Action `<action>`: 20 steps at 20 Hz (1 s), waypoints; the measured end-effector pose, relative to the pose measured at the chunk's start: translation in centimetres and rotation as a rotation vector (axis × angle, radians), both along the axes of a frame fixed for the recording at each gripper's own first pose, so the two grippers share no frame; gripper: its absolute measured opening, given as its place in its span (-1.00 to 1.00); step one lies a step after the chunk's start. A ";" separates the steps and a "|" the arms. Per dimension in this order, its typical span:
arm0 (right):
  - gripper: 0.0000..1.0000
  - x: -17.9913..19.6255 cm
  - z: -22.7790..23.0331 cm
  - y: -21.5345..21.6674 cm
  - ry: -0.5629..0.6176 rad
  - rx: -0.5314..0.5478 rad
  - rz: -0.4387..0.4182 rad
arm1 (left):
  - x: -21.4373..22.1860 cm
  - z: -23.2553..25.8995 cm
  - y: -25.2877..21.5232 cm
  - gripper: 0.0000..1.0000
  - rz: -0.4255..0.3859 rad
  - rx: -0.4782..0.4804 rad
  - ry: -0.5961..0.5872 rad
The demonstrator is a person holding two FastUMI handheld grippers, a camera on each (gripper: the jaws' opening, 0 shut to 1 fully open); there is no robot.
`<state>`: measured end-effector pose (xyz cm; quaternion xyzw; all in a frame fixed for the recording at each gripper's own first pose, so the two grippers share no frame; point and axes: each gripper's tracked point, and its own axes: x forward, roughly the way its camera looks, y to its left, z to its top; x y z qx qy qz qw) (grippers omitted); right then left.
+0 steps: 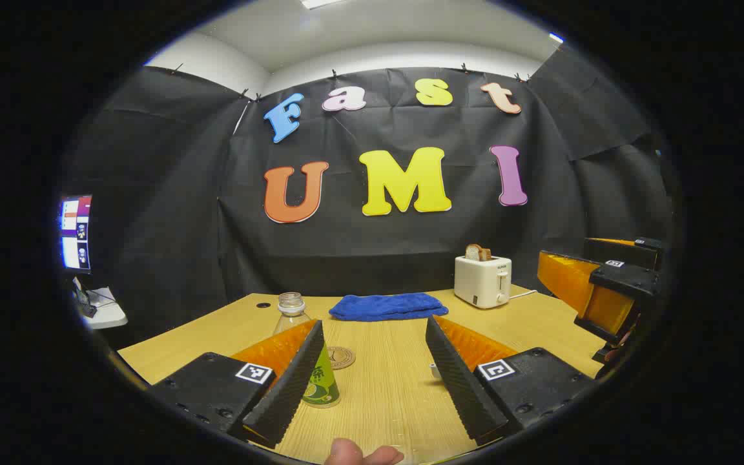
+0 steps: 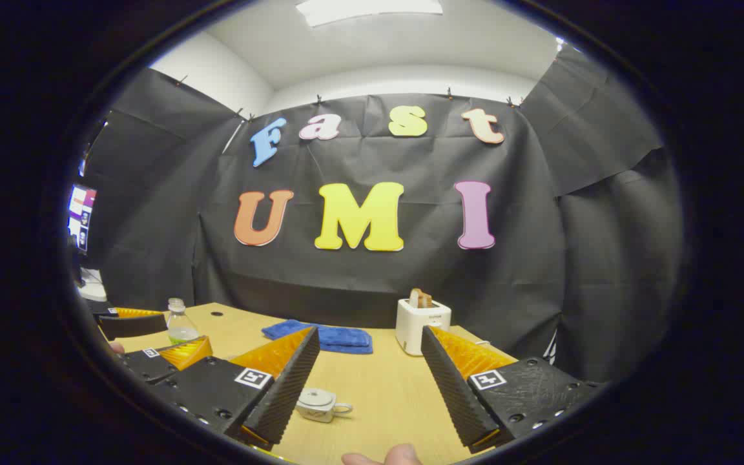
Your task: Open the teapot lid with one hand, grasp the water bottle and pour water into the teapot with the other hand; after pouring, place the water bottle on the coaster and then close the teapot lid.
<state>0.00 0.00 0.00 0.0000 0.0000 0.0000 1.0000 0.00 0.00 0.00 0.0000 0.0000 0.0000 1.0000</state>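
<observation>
Wooden table (image 1: 398, 387) carries the uncapped water bottle (image 1: 310, 361) near left, the coaster (image 1: 341, 356) just beside it, and the lidded teapot (image 2: 320, 404). Both the left gripper (image 1: 372, 381) and right gripper (image 2: 362, 387) are held open, empty. The bottle could be toppled if clipped off-centre.

From my left gripper view I look low across the table (image 1: 385, 381) toward the back wall, the water bottle (image 1: 310, 361) close at lower left. My right gripper view faces the same wall from farther right, the teapot (image 2: 320, 404) near at bottom centre. Both share the toaster (image 1: 483, 281) and the blue towel (image 1: 388, 306) at mid-frame.
</observation>
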 end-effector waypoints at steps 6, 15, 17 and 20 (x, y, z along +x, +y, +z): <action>0.90 0.3 -0.6 -0.2 0.023 0.006 -0.007 | 0.1 0.0 0.2 0.98 0.004 -0.007 0.003; 0.94 0.2 -1.0 0.5 0.027 -0.005 0.006 | 0.0 -0.1 0.9 0.98 0.019 -0.011 0.008; 0.90 0.2 -1.2 0.6 0.032 -0.005 0.010 | 0.1 -0.1 0.9 0.98 0.018 -0.012 0.011; 0.90 0.3 -1.5 0.6 0.039 -0.011 0.011 | 0.3 -0.2 0.9 0.98 0.017 -0.010 0.009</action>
